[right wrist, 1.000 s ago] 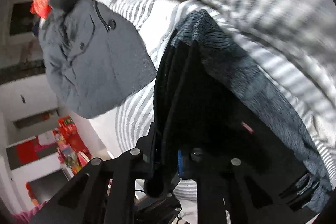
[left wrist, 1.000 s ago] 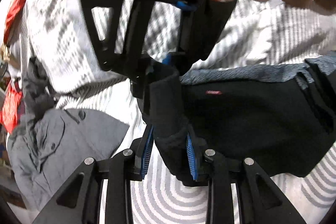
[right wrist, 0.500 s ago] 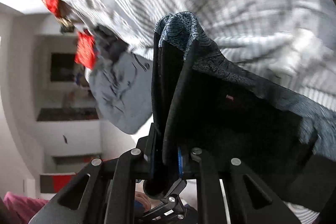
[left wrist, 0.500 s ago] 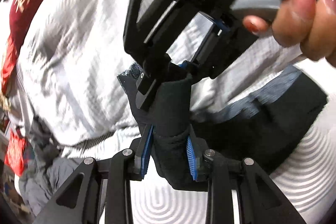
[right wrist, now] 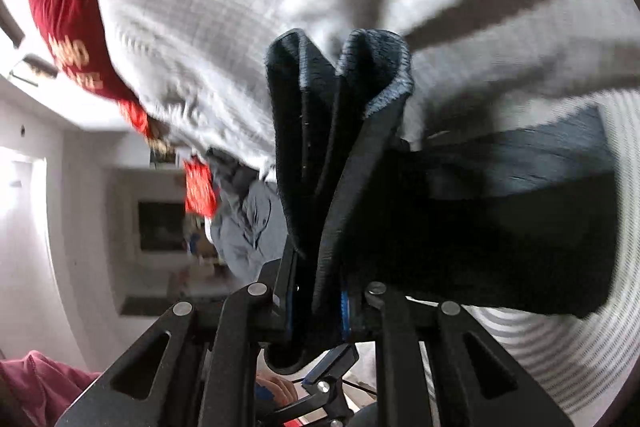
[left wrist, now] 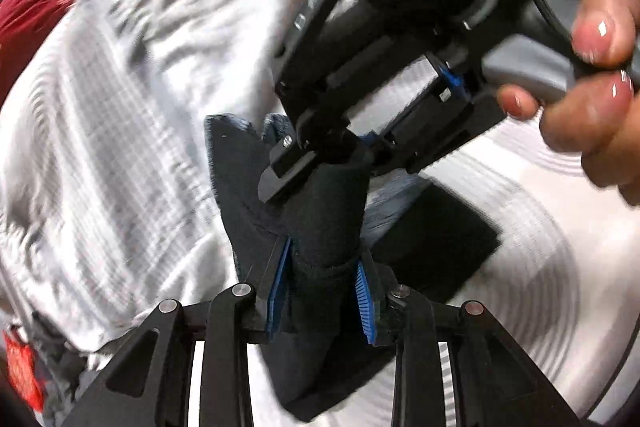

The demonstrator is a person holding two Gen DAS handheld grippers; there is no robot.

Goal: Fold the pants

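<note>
Pants (left wrist: pixel 324 223): we clamp both the left gripper (left wrist: pixel 322 291) and right gripper (right wrist: pixel 316 303) on them; risk: bunched cloth slipping, skewing our fold.

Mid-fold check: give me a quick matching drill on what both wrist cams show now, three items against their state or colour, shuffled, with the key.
Items:
1. black pants
2. grey garment
3. bedcover

States:
A. white with grey stripes
B. lying crumpled, untouched
C. clamped by both the left hand-held gripper and the right hand-held gripper

Pairs: 1-C, 2-B, 3-A
</note>
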